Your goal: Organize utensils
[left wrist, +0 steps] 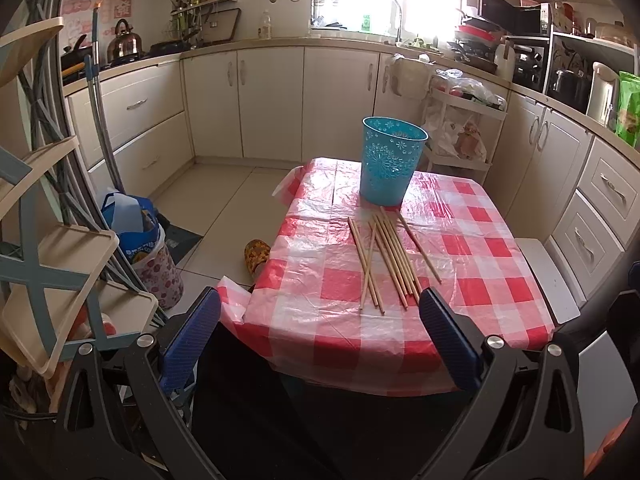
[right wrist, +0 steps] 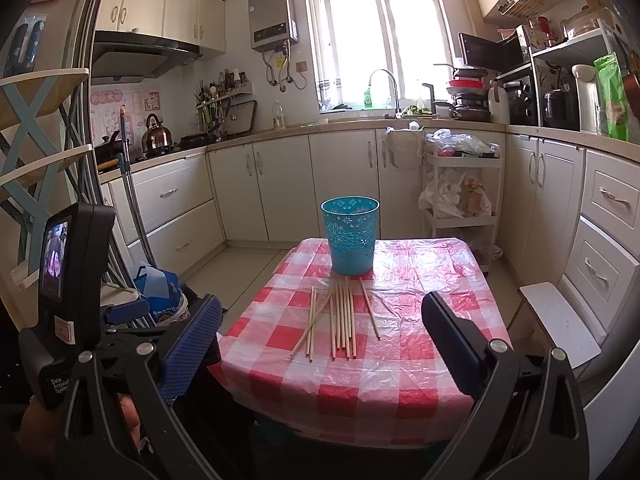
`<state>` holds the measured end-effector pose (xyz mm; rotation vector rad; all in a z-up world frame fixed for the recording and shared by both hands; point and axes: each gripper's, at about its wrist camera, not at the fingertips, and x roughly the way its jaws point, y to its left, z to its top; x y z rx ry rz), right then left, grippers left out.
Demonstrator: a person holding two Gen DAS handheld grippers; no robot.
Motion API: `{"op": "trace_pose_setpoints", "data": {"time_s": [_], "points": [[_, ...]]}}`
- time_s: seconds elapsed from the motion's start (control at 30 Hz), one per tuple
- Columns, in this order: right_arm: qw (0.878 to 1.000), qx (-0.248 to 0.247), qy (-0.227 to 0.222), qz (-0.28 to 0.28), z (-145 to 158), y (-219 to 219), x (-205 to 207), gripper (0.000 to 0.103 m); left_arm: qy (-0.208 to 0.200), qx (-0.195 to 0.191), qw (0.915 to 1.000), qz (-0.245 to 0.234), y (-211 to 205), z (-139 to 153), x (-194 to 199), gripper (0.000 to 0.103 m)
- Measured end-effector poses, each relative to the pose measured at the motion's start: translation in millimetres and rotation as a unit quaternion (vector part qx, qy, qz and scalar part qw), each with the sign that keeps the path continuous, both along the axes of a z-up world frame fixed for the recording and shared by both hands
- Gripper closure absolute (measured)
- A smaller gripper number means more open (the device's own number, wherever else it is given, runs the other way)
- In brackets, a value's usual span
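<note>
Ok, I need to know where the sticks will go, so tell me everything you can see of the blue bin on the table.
The blue bin is a small turquoise basket, plastic by the look of it, tapering toward its base, with cut-out flower and snowflake patterns in its wall. It stands upright, mouth open, at the far end of the table on the red-checked plastic cover. Nothing shows above its rim. The wooden chopsticks lie just in front of it; whether their far tips touch its base cannot be told.
</note>
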<state>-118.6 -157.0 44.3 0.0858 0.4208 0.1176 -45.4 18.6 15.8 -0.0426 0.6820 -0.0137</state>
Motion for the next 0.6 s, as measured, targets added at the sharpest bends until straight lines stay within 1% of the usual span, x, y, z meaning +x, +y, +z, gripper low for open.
{"op": "trace_pose_setpoints", "data": {"time_s": [0.6], "points": [[1.0,0.003,0.025,0.002,-9.3,-0.9,12.4,0.007,0.018,0.001,0.9998,0.0,-2.1,-11.7,13.6,0.008]]}}
